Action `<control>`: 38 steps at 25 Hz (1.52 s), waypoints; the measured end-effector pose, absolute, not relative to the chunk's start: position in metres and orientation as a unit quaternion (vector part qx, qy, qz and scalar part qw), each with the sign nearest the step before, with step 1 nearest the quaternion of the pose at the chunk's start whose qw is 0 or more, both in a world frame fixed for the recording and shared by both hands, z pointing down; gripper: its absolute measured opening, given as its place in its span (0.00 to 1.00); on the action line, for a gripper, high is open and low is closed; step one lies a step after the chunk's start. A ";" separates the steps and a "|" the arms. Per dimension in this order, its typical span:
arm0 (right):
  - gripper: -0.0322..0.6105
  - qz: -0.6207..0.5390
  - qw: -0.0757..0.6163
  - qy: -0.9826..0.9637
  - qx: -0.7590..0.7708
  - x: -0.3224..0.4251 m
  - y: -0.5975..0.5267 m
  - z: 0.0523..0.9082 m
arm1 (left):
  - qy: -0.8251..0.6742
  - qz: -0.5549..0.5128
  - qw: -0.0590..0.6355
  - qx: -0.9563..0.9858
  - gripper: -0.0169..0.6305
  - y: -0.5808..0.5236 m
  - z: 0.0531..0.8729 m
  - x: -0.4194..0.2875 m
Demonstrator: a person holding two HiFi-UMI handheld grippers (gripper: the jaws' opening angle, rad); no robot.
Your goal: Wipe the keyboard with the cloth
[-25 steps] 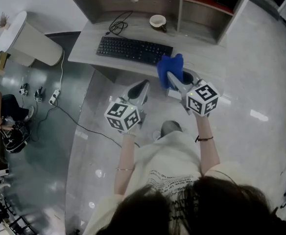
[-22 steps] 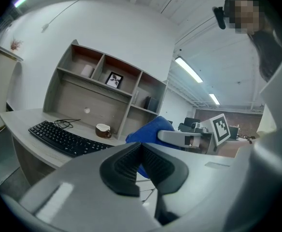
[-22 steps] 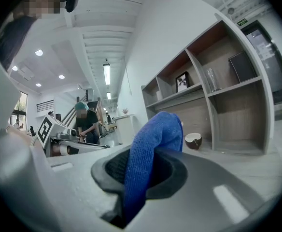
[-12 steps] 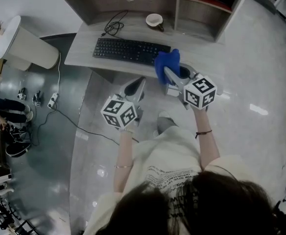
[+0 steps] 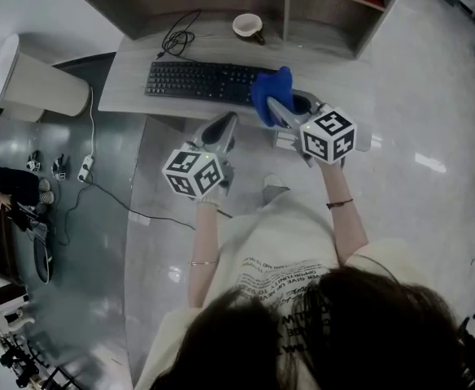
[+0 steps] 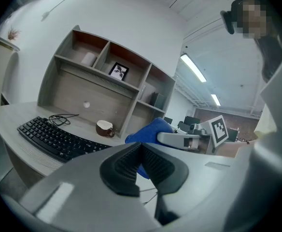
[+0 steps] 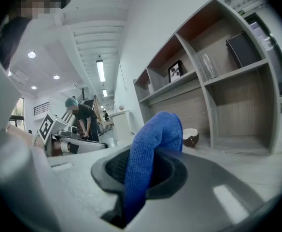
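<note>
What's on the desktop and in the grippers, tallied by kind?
keyboard: 1
cup: 1
coiled cable: 1
blue cloth, clamped in the right gripper: 1
Total: 4
The left gripper is shut on nothing.

The head view looks steeply down from above the person onto the table and its near edge. Both gripper views sit low just off that edge, facing the shelves, seemingly from opposite angles. All three share the cup; head and left also share the keyboard.
</note>
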State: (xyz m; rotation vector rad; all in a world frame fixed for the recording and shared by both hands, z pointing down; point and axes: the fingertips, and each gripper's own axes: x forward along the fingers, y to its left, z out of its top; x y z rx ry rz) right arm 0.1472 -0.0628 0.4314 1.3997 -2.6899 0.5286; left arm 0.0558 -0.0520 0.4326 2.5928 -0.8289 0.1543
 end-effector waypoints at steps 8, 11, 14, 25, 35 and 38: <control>0.14 0.182 0.035 -0.873 0.452 0.158 -0.089 0.438 | -0.281 0.076 0.217 0.932 0.02 -0.075 0.444 0.079; 0.14 0.185 0.036 -0.872 0.452 0.164 -0.094 0.440 | -0.279 0.080 0.222 0.931 0.02 -0.078 0.447 0.085; 0.14 0.187 0.038 -0.869 0.456 0.172 -0.096 0.441 | -0.279 0.082 0.225 0.930 0.02 -0.081 0.450 0.091; 0.14 0.195 0.041 -0.845 0.497 0.213 -0.101 0.450 | -0.255 0.101 0.234 0.933 0.02 -0.093 0.460 0.118; 0.14 0.215 0.050 -0.813 0.538 0.225 -0.110 0.470 | -0.215 0.116 0.246 0.938 0.02 -0.105 0.473 0.123; 0.14 0.222 0.055 -0.802 0.551 0.220 -0.114 0.478 | -0.198 0.121 0.255 0.939 0.02 -0.109 0.480 0.116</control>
